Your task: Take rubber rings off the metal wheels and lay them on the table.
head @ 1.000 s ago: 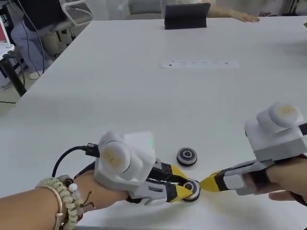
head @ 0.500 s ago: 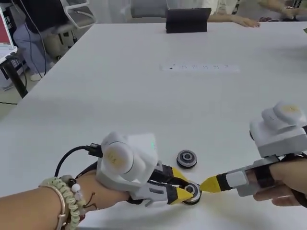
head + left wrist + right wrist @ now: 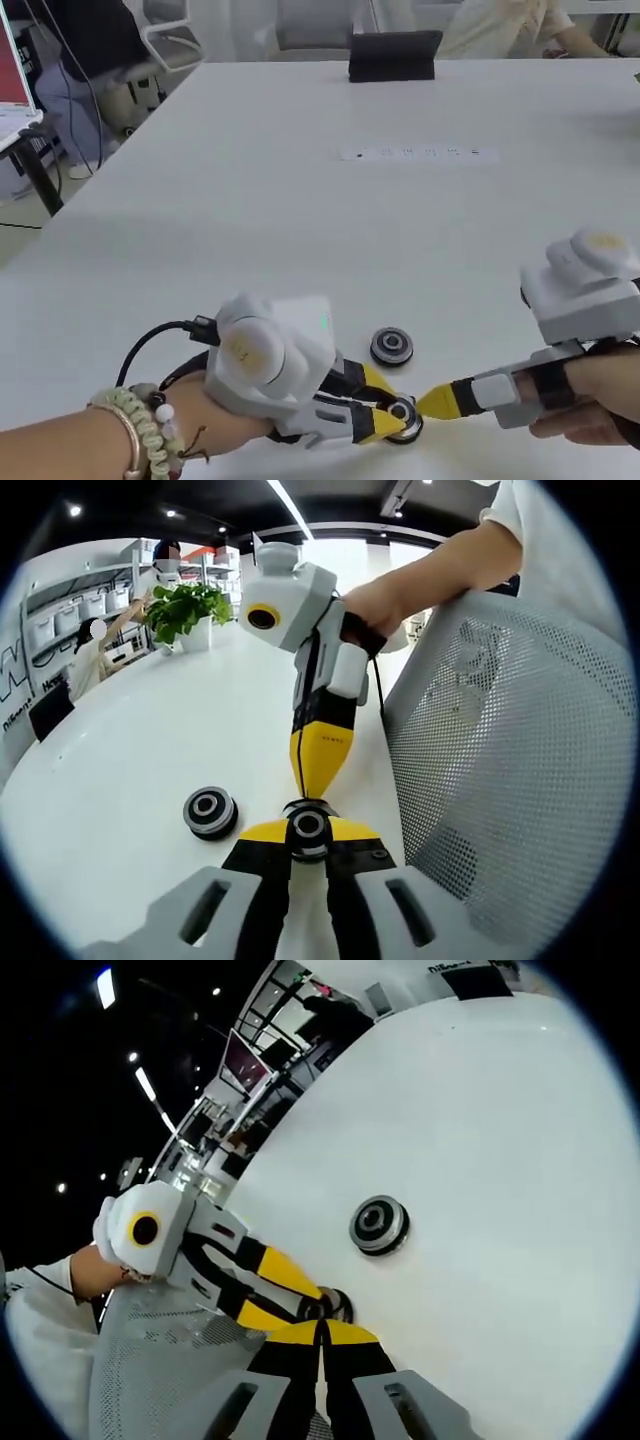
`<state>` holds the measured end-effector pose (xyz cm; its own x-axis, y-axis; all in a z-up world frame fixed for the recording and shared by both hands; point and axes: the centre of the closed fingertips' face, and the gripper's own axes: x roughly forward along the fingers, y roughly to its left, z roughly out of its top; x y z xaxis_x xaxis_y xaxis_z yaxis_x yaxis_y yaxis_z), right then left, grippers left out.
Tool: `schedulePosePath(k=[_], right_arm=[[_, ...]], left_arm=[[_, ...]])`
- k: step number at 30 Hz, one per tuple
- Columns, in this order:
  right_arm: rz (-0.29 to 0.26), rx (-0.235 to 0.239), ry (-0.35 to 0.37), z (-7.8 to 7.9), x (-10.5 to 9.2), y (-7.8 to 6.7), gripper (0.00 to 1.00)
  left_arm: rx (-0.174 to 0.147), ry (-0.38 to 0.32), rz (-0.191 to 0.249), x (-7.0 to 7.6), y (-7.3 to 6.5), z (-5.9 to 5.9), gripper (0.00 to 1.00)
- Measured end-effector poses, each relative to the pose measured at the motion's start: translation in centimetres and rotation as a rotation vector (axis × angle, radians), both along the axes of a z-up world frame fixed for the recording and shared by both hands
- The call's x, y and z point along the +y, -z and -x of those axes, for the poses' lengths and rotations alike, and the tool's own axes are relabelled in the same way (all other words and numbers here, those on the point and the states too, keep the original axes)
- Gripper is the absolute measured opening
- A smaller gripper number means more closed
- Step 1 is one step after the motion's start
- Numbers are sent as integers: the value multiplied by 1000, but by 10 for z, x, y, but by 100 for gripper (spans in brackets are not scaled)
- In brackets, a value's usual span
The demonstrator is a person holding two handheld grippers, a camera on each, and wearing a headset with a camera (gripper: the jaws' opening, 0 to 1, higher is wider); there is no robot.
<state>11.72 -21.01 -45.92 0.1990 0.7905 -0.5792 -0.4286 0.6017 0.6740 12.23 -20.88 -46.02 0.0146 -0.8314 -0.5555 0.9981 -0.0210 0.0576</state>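
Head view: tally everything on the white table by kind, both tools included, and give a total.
Wheels: 2, a loose wheel and a held wheel
Tools: 2, the left tool and the right tool
Power strip: 1
Tablet: 1
Total: 6

We see a smooth, matt white table (image 3: pixel 300 230). The loose wheel (image 3: pixel 391 346) and the gripped wheel (image 3: pixel 404 412) show bright metal hubs ringed in dull black rubber. The left gripper (image 3: pixel 386 405) and right gripper (image 3: pixel 425 403) have matt white plastic housings and smooth yellow plastic tips.
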Motion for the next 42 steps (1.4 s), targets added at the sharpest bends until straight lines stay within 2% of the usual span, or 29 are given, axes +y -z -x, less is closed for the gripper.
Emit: schedulePosePath(k=[31, 35, 36, 37, 38, 39, 42], right_arm=[[-32, -11, -16, 1, 5, -6, 0], [-62, -13, -25, 2, 10, -11, 0], [-131, -34, 0, -4, 17, -23, 0], [-97, -6, -20, 1, 14, -20, 0], [-62, -64, -35, -3, 12, -16, 0], [-74, -35, -30, 0, 14, -17, 0], [-82, -26, -20, -1, 13, -17, 0]], left_arm=[[11, -12, 10, -1, 1, 1, 7], [12, -17, 11, -1, 0, 1, 7], [12, -17, 12, -1, 0, 1, 7], [12, -20, 13, -1, 0, 0, 7], [13, -21, 13, -1, 0, 0, 7], [12, -21, 14, -1, 0, 0, 7], [13, -23, 15, -1, 0, 0, 7]])
